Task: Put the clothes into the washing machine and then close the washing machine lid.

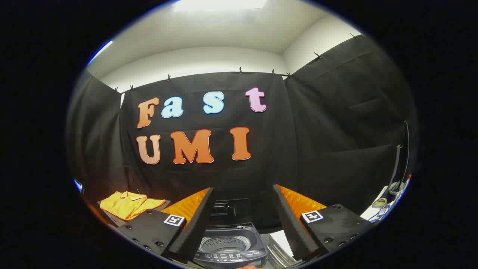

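A small dark top-loading washing machine (228, 246) stands just ahead of my fingers, between them. Its lid (228, 210) is raised at the back, and the perforated drum (223, 243) shows with nothing visible inside. A folded yellow-orange garment (129, 204) lies on a dark box left of the machine, beyond my left finger (194, 228). My gripper (243, 194) is open, its fingers spread wide with nothing between them, held above and in front of the machine.
A stack of white sheets or a white block (281, 246) sits right of the washing machine, partly behind my right finger. Far right, a white surface (381, 209) carries cables and small items. Black cloth walls close in the back and sides.
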Demonstrator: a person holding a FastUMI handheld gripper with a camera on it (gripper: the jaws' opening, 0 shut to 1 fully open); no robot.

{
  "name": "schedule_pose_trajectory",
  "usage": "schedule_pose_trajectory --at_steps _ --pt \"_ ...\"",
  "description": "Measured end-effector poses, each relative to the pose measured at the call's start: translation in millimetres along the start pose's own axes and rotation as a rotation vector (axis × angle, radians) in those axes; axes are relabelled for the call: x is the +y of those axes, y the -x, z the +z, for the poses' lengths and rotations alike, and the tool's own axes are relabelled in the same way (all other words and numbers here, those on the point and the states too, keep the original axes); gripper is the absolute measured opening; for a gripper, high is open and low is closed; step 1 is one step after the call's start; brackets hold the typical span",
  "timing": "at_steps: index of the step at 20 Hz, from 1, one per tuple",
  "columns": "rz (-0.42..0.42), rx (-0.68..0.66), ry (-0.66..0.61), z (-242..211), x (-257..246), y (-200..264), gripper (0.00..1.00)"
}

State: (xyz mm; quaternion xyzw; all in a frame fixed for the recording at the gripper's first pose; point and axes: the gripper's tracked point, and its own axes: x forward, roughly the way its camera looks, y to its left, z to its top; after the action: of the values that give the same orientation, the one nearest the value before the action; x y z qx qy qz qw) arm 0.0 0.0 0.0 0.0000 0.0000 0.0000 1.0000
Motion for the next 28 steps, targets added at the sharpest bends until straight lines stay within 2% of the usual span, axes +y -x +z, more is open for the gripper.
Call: schedule_pose_trajectory --at_steps 12,28 --pt "-0.008 -0.012 0.054 5 3 -15 0.98" --pt "-0.020 -0.010 0.025 2 -5 -17 0.98"
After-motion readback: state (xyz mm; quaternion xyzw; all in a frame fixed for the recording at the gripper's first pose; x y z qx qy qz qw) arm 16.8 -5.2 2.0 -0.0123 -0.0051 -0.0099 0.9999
